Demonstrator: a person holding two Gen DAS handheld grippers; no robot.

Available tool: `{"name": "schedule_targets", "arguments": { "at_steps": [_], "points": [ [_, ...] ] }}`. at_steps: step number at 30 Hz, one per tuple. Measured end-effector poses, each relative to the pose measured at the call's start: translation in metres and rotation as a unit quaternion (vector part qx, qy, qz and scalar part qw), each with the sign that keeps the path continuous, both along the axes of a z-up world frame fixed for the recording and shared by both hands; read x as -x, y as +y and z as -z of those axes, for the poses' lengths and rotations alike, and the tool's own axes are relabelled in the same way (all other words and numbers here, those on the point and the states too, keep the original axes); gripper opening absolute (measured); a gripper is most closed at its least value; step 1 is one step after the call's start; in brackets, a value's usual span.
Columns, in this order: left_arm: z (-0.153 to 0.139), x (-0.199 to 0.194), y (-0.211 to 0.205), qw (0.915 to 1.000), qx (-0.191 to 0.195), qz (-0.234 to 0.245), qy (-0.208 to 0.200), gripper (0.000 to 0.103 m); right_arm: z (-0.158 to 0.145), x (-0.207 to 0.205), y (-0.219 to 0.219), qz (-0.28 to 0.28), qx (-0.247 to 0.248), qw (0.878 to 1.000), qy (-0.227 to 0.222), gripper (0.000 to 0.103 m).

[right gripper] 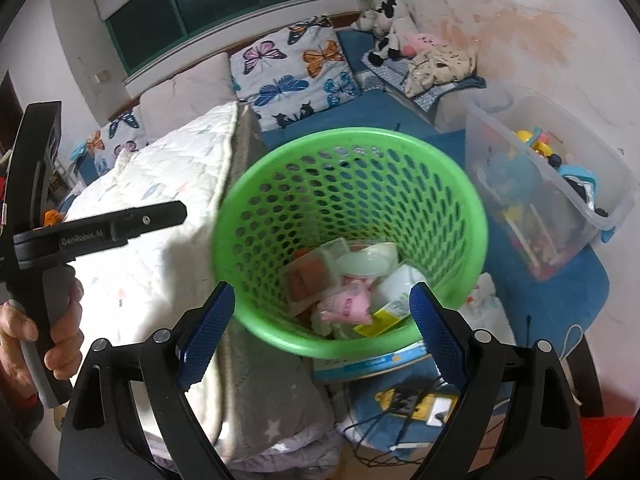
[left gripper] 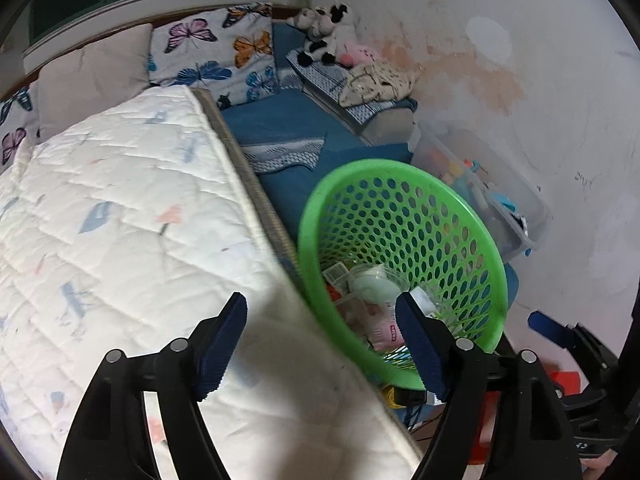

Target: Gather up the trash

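A green perforated basket [left gripper: 404, 184] [right gripper: 348, 148] stands beside the folded white quilt. Inside lie several pieces of trash: a clear plastic cup [right gripper: 366, 260], a pink wrapper [right gripper: 348, 306], an orange-brown packet [right gripper: 310, 280] and a yellow-labelled wrapper [right gripper: 386, 316]. My left gripper [left gripper: 322, 346] is open, empty, over the quilt's edge and the basket's near rim. My right gripper [right gripper: 322, 320] is open and empty, just in front of the basket's near rim. The left gripper's black body [right gripper: 100, 232] shows at the left of the right wrist view, held by a hand [right gripper: 28, 332].
A folded white quilt [left gripper: 120, 232] fills the left. Butterfly cushions [right gripper: 296, 68] and plush toys [right gripper: 392, 28] lie on blue bedding behind. A clear plastic bin of toys [right gripper: 552, 184] stands right of the basket. Cables and a yellow-black device [right gripper: 412, 402] lie on the floor below.
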State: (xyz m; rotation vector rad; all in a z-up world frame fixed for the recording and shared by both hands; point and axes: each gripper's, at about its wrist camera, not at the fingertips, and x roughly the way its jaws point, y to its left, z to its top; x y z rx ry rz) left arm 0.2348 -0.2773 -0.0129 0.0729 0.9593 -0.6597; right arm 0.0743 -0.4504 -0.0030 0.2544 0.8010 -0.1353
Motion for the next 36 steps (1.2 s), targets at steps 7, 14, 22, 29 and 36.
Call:
{"name": "schedule_targets", "arguments": {
  "at_steps": [7, 14, 22, 29, 36],
  "points": [
    [-0.013, 0.013, 0.048, 0.9989, 0.002, -0.03, -0.037, 0.081, 0.001, 0.001, 0.036, -0.027, 0.012, 1.0, 0.002, 0.089],
    [-0.019, 0.027, 0.094, 0.9967, 0.006, -0.06, -0.055, 0.086, 0.001, 0.004, 0.079, -0.058, 0.029, 0.998, -0.005, 0.091],
    [-0.019, 0.051, 0.144, 0.9913, -0.011, -0.099, -0.086, 0.093, -0.003, 0.01, 0.111, -0.07, 0.035, 0.997, -0.009, 0.092],
    [-0.012, 0.076, 0.189, 0.9866, -0.026, -0.127, -0.099, 0.095, 0.001, 0.021, 0.133, -0.07, 0.035, 0.997, -0.014, 0.093],
    [-0.003, 0.1, 0.227, 0.9839, -0.025, -0.154, -0.087, 0.095, 0.004, 0.036, 0.151, -0.075, 0.037, 0.996, -0.018, 0.093]
  ]
}}
